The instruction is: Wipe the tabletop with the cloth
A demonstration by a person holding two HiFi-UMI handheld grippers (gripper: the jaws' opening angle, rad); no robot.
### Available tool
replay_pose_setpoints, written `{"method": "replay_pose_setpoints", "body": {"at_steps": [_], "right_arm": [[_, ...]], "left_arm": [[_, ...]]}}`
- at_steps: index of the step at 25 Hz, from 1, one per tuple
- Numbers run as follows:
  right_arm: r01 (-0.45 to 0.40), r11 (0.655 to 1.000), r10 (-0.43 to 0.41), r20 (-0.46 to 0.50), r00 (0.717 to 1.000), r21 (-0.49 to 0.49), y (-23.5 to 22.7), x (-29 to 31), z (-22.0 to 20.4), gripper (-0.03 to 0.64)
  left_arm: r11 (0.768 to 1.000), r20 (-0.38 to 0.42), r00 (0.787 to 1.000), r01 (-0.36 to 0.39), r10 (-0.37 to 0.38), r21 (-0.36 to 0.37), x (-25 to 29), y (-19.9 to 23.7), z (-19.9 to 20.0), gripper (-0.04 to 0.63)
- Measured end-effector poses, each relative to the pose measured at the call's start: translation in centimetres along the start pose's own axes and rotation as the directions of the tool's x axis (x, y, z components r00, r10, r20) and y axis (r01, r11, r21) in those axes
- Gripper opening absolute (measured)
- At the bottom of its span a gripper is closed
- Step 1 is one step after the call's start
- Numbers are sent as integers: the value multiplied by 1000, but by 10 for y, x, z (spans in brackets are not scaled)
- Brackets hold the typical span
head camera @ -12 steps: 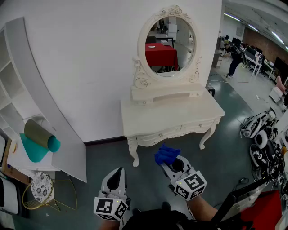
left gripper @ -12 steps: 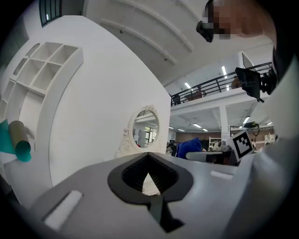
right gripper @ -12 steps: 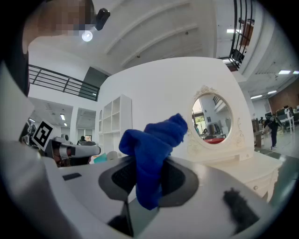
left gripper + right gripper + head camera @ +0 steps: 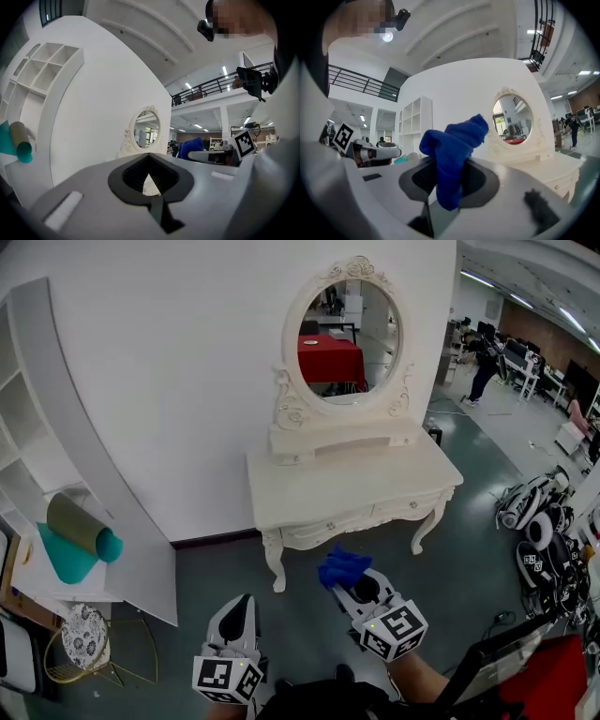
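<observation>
A bunched blue cloth (image 4: 342, 567) (image 4: 452, 154) is pinched in my right gripper (image 4: 351, 583) (image 4: 449, 183), which is shut on it and held in the air in front of the cream dressing table (image 4: 352, 479). The cloth also shows in the left gripper view (image 4: 191, 147). The tabletop is bare and stands ahead, below the oval mirror (image 4: 342, 334) (image 4: 512, 119). My left gripper (image 4: 237, 613) (image 4: 149, 177) hangs lower left of the right one, jaws shut with nothing between them.
A white shelf unit (image 4: 70, 512) stands at the left with a teal and olive roll (image 4: 80, 535) on it. A wire stool (image 4: 86, 638) sits below. Bags and gear (image 4: 548, 531) lie on the floor at right. A person (image 4: 483, 362) stands far off.
The view has shifted slightly; the dressing table sits a little further left and lower in frame. Both grippers keep nearly the same pose, the cloth still held.
</observation>
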State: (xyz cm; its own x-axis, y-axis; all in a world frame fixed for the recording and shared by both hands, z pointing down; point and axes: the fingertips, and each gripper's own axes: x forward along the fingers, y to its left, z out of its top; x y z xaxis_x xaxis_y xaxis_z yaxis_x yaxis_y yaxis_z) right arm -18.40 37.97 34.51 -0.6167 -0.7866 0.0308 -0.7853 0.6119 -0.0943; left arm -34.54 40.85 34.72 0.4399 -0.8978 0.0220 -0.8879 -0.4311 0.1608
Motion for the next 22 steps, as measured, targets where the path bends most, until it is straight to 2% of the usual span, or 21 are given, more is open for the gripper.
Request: {"method": "replay_pose_setpoints", "body": {"at_steps": [4,22], "right_arm": [[5,1000,-5,15,1000,27,3,3,2,123],[39,999,-39,0,999,9,51,37,-6,123]], "left_arm": [[1000,-1,1000,5,-5,-4,-2,7,-1,6],[997,11,998,65,-64,-38,-21,63,-4,6]]}}
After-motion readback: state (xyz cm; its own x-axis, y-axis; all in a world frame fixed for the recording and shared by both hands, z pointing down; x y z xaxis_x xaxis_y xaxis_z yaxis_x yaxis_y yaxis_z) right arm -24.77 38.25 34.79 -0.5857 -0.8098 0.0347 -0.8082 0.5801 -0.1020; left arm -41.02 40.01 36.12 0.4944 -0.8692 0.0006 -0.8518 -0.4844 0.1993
